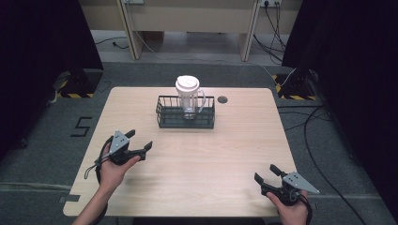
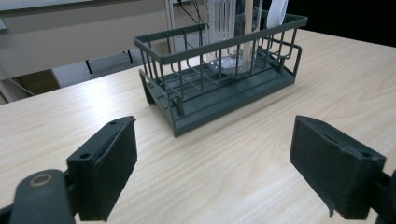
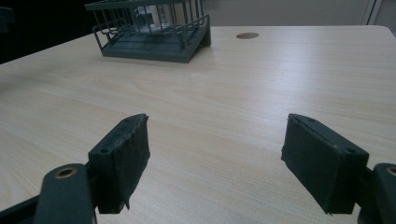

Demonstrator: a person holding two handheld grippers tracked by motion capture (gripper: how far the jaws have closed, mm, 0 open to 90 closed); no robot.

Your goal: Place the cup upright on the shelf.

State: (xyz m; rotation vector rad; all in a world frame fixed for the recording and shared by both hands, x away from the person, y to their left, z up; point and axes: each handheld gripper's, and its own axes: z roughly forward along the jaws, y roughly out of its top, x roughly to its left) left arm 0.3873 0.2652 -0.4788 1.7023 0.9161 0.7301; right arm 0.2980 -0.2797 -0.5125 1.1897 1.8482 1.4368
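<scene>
The high view looks forward and down on the whole bench (image 1: 197, 164). Both gripper views sit low, near the bench, facing the wire basket (image 2: 219, 88).

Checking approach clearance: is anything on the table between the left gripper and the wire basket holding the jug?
Nothing visible. Bare table lies between the open left gripper and the wire basket; the jug stands inside it.

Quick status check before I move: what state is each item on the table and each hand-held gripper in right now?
Clear cup: upright inside the basket, white lid on.
Wire basket: upright on the table, holding the cup, untouched.
Left hand-held gripper: open, holding nothing, short of the basket.
Right hand-held gripper: open, holding nothing, near the table's front right corner.
</scene>
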